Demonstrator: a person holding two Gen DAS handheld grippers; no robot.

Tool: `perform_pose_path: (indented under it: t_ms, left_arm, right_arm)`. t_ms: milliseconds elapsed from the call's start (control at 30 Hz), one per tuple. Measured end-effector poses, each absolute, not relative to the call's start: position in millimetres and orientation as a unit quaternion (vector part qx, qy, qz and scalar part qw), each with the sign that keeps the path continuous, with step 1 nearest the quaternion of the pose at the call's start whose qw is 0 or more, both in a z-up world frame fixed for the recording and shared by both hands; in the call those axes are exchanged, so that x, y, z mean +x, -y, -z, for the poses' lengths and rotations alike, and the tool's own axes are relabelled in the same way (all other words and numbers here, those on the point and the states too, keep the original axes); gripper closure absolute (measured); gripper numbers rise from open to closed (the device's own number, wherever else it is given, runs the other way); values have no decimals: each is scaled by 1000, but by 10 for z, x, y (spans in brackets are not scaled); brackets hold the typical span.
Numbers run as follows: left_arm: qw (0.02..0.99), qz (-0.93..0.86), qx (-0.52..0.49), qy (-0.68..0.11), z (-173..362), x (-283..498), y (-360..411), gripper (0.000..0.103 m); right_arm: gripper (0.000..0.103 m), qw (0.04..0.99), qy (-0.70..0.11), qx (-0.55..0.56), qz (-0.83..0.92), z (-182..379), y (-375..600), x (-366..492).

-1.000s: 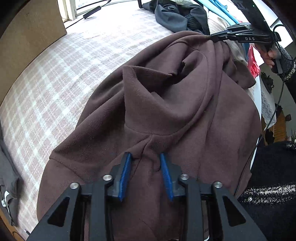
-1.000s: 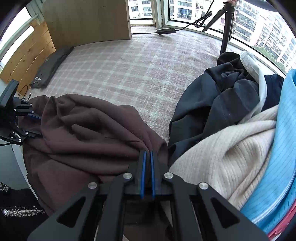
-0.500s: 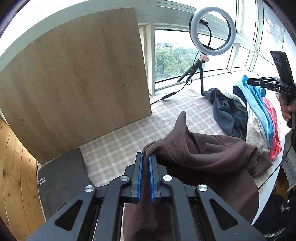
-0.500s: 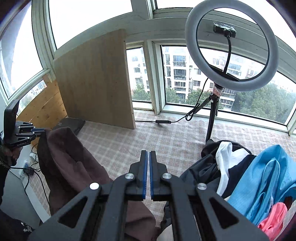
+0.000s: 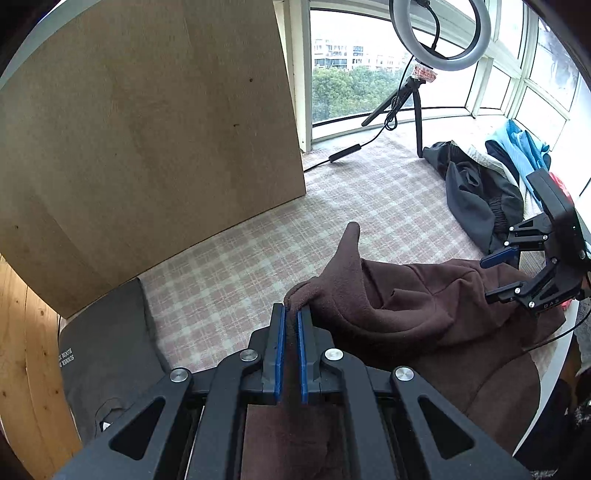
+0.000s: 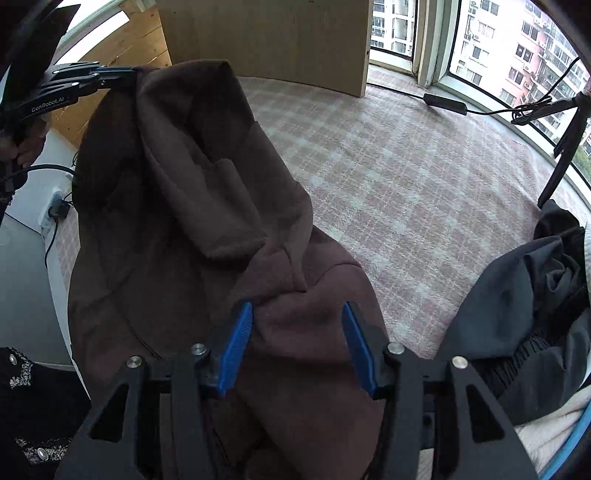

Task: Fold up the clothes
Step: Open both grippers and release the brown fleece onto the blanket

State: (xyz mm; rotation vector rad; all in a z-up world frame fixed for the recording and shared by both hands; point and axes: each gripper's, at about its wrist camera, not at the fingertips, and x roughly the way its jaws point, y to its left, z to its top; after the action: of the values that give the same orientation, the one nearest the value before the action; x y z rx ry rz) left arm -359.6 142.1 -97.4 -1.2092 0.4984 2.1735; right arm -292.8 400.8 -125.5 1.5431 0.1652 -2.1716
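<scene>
Since a second ago: lifted off the checked cloth (image 5: pixel 332 206) at one edge, the brown fleece top (image 5: pixel 406 295), and released at the other. Left gripper (image 5: pixel 290 314) clamped tight on a bunched fold of the top, raising it to a peak above the cloth. Right gripper (image 6: pixel 297 317) opening, blue pads (image 6: pixel 238 339) spread with the fleece lying loose between them, the left pad brushing a wrinkle, the right one clear. Seen from the left camera, right gripper (image 5: pixel 496 273) spread at the far corner of the top, beside the heap of dark, cream and blue clothes (image 5: pixel 480 192). Seen from the right camera, left gripper (image 6: pixel 125 75) pinching the top's upper edge, most of the garment draped down toward the near rim of the cloth. Beyond the top: a wooden board (image 5: pixel 147 129) standing upright on the cloth, a folded grey garment (image 5: pixel 107 350) at its foot, a ring light (image 5: pixel 439 33) on its tripod by the window.
</scene>
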Motion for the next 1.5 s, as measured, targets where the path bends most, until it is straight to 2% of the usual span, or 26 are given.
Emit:
perform_pose_path:
  t_ms: [67, 100, 133, 167, 267, 433, 500, 533, 600, 633, 667, 700, 800, 933, 1100, 1233, 1300, 1400, 1500]
  left_arm:
    - [302, -817, -453, -188, 968, -3557, -1408, 97]
    - [301, -818, -451, -194, 967, -3533, -1408, 98]
    - [300, -818, -448, -200, 966, -3508, -1407, 97]
    - [299, -818, -446, -205, 962, -3488, -1402, 98]
    - [292, -823, -442, -203, 868, -3491, -1326, 98]
    - [272, -836, -430, -202, 733, -3748, -1327, 97]
    - [261, -842, -427, -202, 747, -3959, -1401, 94]
    - [250, -843, -431, -205, 789, -4073, -1452, 85]
    - [191, -827, -476, -228, 1116, -4299, -1558, 74]
    - [171, -820, -493, -233, 1238, -4361, -1554, 79]
    - [179, -821, -497, -215, 1245, -4303, -1463, 79]
    - [187, -823, -499, -197, 1239, -4234, -1368, 76]
    - [205, -836, -479, -171, 1037, -3803, -1034, 76]
    - [248, -834, -470, -146, 867, -3094, -628, 70]
    - [301, -803, -498, -132, 981, -2306, -342, 70]
    - [344, -767, -525, -131, 1162, -1764, -277, 69]
    - [350, -754, -532, -162, 1339, -1528, -328, 67]
    - [325, -758, -534, -184, 1633, -1456, -395, 67]
    - [288, -769, -555, -134, 1887, -1733, -365, 67]
  right_arm:
    - [54, 245, -65, 555, 792, 1273, -3959, -2945]
    - [59, 242, -74, 557, 791, 1308, -3937, -2956]
    - [93, 235, -79, 564, 788, 1344, -3941, -2973]
    - [99, 228, -85, 570, 785, 1380, -3946, -2989]
    - [99, 211, -76, 551, 804, 1213, -4107, -2997]
    - [99, 153, -25, 468, 870, 460, -4659, -3210]
    - [99, 126, -54, 451, 882, 439, -4714, -3509]
    - [99, 112, -76, 473, 870, 598, -4707, -3734]
    - [92, 62, -96, 528, 842, 942, -4749, -4097]
    - [89, 36, -95, 552, 828, 1082, -4792, -4210]
    - [89, 23, -84, 556, 827, 1092, -4849, -4180]
    - [87, 23, -69, 544, 836, 1013, -4910, -4061]
    - [79, 57, -20, 507, 860, 702, -5061, -3464]
    - [52, 90, 39, 493, 864, 487, -5132, -2525]
    - [51, 66, 79, 531, 841, 893, -4841, -1506]
    - [51, 86, 107, 547, 826, 1130, -4468, -1006]
    - [51, 96, 100, 549, 825, 1245, -4290, -854]
    - [51, 92, 93, 567, 813, 1467, -4155, -826]
    - [51, 109, 85, 576, 805, 1608, -4033, -892]
